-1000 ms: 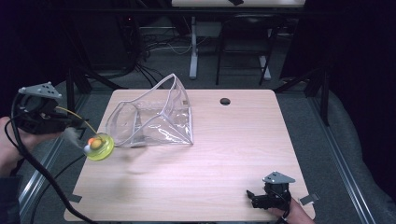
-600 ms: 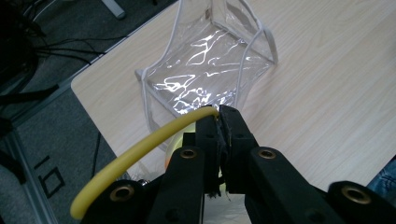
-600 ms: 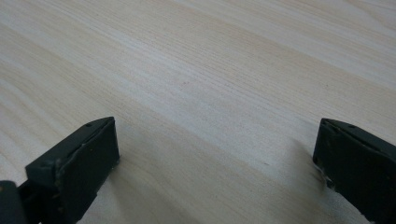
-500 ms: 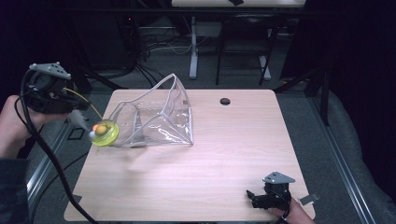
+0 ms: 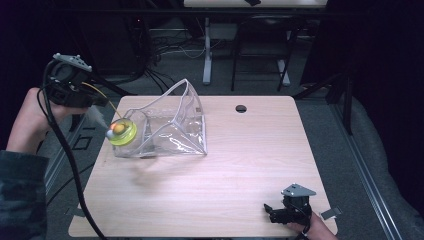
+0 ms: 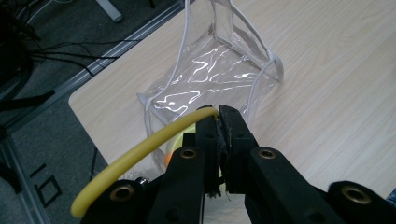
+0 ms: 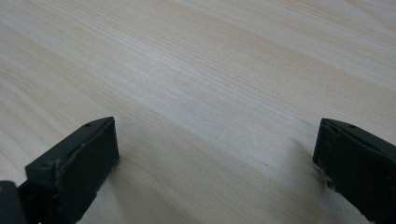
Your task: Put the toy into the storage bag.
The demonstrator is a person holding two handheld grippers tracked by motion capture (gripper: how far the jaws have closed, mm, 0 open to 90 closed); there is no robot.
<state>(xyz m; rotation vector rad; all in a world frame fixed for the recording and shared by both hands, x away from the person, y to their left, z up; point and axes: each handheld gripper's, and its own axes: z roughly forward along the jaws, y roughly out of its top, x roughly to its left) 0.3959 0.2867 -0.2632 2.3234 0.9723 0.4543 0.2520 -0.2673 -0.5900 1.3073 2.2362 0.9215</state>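
1. The left gripper (image 5: 102,112) is held in the air over the table's (image 5: 240,165) left edge, above the near-left end of the clear plastic bag (image 5: 167,125). Its jaws are clenched on a yellow loop cord (image 6: 140,151), seen pinched between the tips in the left gripper view.
2. From that cord hangs a yellow-green round toy (image 5: 122,132) with an orange ball (image 5: 119,128) at its centre, right at the bag's open left end. Whether it touches the bag cannot be told.
3. The bag lies on its side in the table's far-left part, white-trimmed, its mouth toward the left edge and its closed end toward the middle.
4. The right gripper (image 5: 272,212) rests low at the near-right corner, close to the front edge. In the right gripper view its jaws stand wide apart, holding nothing, with bare wood (image 7: 210,93) between them.
5. The middle, right side and near-left of the tabletop are open wood. A dark cable hole (image 5: 241,108) sits near the far edge.
6. Off the left edge the floor drops away, with cables (image 6: 28,70) and a metal rail there.
7. No brand, label or writing can be read on the bag, the toy or the grippers.
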